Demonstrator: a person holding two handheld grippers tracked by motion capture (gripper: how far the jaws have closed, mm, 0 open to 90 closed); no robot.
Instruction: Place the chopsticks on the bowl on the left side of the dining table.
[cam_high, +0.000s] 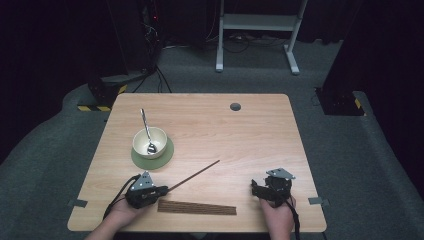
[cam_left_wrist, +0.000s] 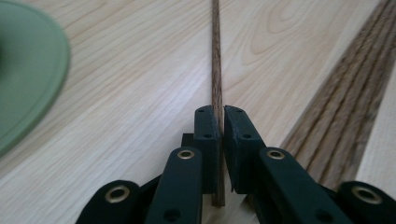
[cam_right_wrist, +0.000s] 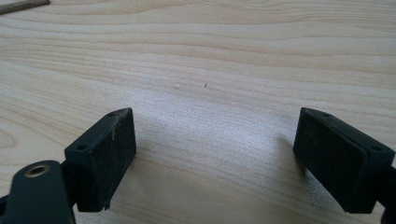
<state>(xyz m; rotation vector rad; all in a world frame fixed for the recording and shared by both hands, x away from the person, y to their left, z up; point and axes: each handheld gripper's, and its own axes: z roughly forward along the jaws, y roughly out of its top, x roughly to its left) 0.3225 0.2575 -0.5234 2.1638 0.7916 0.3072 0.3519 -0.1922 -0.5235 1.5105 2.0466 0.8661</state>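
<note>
**Wooden stick pinched in left jaws — tabletop stock at this moment**

Item 1. Thin dark wooden stick (cam_high: 194, 176), probably a chopstick. Lies slantwise at lower centre of the high view, far tip toward the middle of the tabletop (cam_high: 250, 125), near end inside the left gripper (cam_high: 165, 190). In the left gripper view the stick (cam_left_wrist: 216, 56) runs straight up the frame from between the two black pads.

Item 2. Left gripper. Jaws pressed together on the stick, pinching it near its end. Held in the person's left hand (cam_high: 122, 212) at lower left of the high view.

Item 3. Right gripper (cam_high: 256, 190). Jaws spread wide with nothing between them; bare wood grain lies under them in the right gripper view. Held in the right hand (cam_high: 275, 210) at lower right, well apart from the stick.

Item 4. Slatted dark mat (cam_high: 197, 207), flat along the near edge, just beside the left gripper.

Item 5. Cream bowl (cam_high: 159, 136) on a green round coaster (cam_high: 169, 156), left of centre, with a metal spoon (cam_high: 145, 125) leaning in it.

Step in hand, as judged: the grasp on the stick looks complete; lift not yet begun, since the stick appears to rest on the wood.

Next move calls for: a level lift, because a grip near one end lets the long free end droop or swivel; then a carry that keeps the tip clear of bowl and coaster.
</note>
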